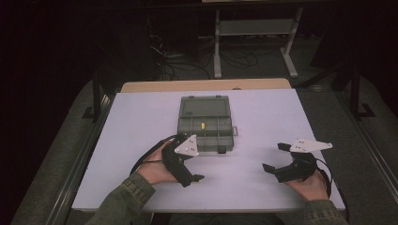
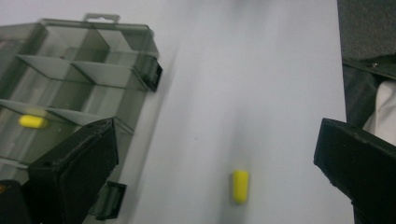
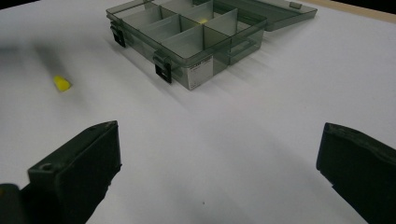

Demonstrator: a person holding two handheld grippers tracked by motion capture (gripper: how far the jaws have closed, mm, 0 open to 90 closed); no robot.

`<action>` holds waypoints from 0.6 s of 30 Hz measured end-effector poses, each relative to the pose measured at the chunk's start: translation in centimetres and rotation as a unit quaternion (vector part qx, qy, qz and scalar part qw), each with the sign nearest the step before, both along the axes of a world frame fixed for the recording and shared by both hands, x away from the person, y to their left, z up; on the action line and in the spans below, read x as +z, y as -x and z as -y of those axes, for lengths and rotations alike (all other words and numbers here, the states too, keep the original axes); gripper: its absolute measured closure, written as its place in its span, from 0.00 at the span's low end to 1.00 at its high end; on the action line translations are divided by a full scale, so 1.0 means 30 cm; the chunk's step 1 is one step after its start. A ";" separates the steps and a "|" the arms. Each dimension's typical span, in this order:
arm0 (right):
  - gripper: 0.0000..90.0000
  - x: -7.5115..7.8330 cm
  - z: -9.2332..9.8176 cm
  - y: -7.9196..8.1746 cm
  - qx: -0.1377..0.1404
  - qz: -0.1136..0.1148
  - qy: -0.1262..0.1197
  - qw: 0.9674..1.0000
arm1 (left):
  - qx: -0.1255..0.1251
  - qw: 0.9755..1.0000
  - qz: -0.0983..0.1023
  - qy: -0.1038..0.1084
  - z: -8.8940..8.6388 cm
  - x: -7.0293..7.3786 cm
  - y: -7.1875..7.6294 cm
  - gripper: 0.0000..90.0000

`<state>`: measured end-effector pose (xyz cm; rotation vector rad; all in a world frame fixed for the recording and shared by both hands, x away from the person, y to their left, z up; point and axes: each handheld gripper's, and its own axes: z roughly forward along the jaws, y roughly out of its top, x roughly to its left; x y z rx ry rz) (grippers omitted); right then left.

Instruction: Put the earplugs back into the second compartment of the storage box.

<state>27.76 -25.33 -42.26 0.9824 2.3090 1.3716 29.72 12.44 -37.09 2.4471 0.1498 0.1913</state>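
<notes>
From the high view, a pale desk carries a smoky clear compartment box near its middle, lid swung open toward the far edge. A small yellow piece sits in one of the box's middle cells. The left tongs lie just beside the box's near left corner, held in the left hand, with a grey three-cornered plate on top. The right tongs are well apart from the box, off to the near right, held in the right hand; their jaws stand spread wide.

In the left gripper view, the left tongs are spread wide, nothing between the pads. A loose yellow capsule lies on the bare desk between the two jaws, touching neither. The box runs along the left, and the yellow piece rests in one of its cells, slightly blurred.

In the right gripper view, the right tongs are spread wide over bare desk. The box stands farther off, two dark latches on its near wall. The capsule lies on the desk to the left of the box, apart from it, blurred.
</notes>
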 end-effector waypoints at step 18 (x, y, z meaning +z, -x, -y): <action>0.00 -0.002 -0.004 0.000 0.002 -0.002 0.004 1.000 | -0.034 0.997 -0.046 -0.042 0.013 -0.112 0.025 0.20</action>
